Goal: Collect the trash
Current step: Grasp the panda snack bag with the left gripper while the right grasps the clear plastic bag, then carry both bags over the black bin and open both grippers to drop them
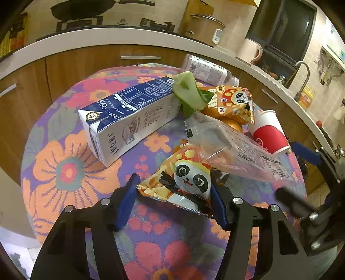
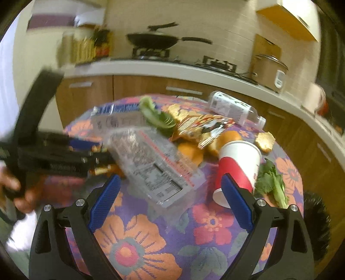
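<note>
Trash lies on a round table with a flowered cloth (image 1: 71, 172). My left gripper (image 1: 172, 189) is open, its blue pads on either side of a panda snack bag (image 1: 183, 181). A clear plastic wrapper (image 1: 237, 150) lies over it. A blue-and-white milk carton (image 1: 129, 116) lies on its side to the left. Behind are a green vegetable scrap (image 1: 189, 90), a second panda bag (image 1: 230, 103), a plastic bottle (image 1: 209, 71) and a tipped red-and-white paper cup (image 1: 269, 135). My right gripper (image 2: 170, 193) is open above the cloth, the wrapper (image 2: 155, 163) between its pads and the cup (image 2: 237, 168) by the right pad.
Orange peels (image 2: 189, 150), a biscuit (image 2: 265, 140) and leafy greens (image 2: 271, 183) lie on the table (image 2: 133, 247). Behind is a kitchen counter (image 1: 107, 38) with a wok (image 1: 82, 8), a pot (image 1: 204, 25) and a mug (image 1: 250, 49).
</note>
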`<state>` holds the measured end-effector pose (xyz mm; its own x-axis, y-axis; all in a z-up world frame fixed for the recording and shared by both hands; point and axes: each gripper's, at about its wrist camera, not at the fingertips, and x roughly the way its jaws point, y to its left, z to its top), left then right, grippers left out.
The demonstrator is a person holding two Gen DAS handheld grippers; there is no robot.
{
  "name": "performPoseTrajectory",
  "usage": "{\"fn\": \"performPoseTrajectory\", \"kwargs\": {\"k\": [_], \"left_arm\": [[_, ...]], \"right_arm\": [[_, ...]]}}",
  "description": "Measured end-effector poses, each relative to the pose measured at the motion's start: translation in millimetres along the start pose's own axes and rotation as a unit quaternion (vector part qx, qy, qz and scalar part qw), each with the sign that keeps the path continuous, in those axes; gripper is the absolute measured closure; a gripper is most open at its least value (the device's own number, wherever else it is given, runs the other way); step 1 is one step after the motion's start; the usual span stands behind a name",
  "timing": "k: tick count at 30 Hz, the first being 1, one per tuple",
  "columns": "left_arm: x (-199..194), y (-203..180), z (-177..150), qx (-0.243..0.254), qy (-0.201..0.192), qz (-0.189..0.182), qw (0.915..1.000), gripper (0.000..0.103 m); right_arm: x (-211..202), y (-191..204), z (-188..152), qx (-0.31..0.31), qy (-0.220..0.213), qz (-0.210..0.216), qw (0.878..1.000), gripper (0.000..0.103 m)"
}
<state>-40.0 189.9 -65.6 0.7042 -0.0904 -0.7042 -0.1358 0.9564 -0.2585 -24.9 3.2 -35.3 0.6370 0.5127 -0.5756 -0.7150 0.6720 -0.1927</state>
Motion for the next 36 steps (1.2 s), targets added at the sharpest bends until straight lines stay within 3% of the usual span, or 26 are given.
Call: {"fn": "performPoseTrajectory", "kwargs": {"k": [6, 8, 10, 12, 16, 21, 26, 36], "left_arm": [[-3, 3, 0, -0.005, -0.003, 0.0, 1.0, 0.045], [-5, 5, -1, -0.007, -0.005, 0.005, 0.9999, 0.045], [-7, 8, -2, -0.011, -0.005, 0.005, 0.9999, 0.045], [-10, 11, -2, -0.014, -0.007, 0.005, 0.9999, 0.045], [-19, 8, -4, -0.014, -0.014, 0.003, 0.9998, 0.045], [-38, -5, -2, 0.0, -0.036, -0.008, 0.9993, 0.045], [-54, -29, 8, 0.017, -0.062, -0.024, 0.9977, 0.045], [-45, -114, 38, 0.067, -0.095, -0.072, 0.9907, 0.045]], "right_arm": [[16, 17, 7, -0.05, 0.011, -0.029, 0.998, 0.016], [24, 17, 8, -0.053, 0.024, -0.035, 0.998, 0.029], [33, 14, 10, -0.047, 0.042, -0.035, 0.997, 0.055], [34, 7, 11, -0.028, 0.043, -0.024, 0.998, 0.073], [23, -9, 15, 0.02, 0.024, 0.0, 1.0, 0.092], [-2, -31, 17, 0.081, -0.004, 0.025, 0.996, 0.099], [-29, -49, 14, 0.108, -0.029, 0.011, 0.994, 0.1], [-78, -112, -9, 0.121, -0.059, -0.067, 0.989, 0.1]]}}
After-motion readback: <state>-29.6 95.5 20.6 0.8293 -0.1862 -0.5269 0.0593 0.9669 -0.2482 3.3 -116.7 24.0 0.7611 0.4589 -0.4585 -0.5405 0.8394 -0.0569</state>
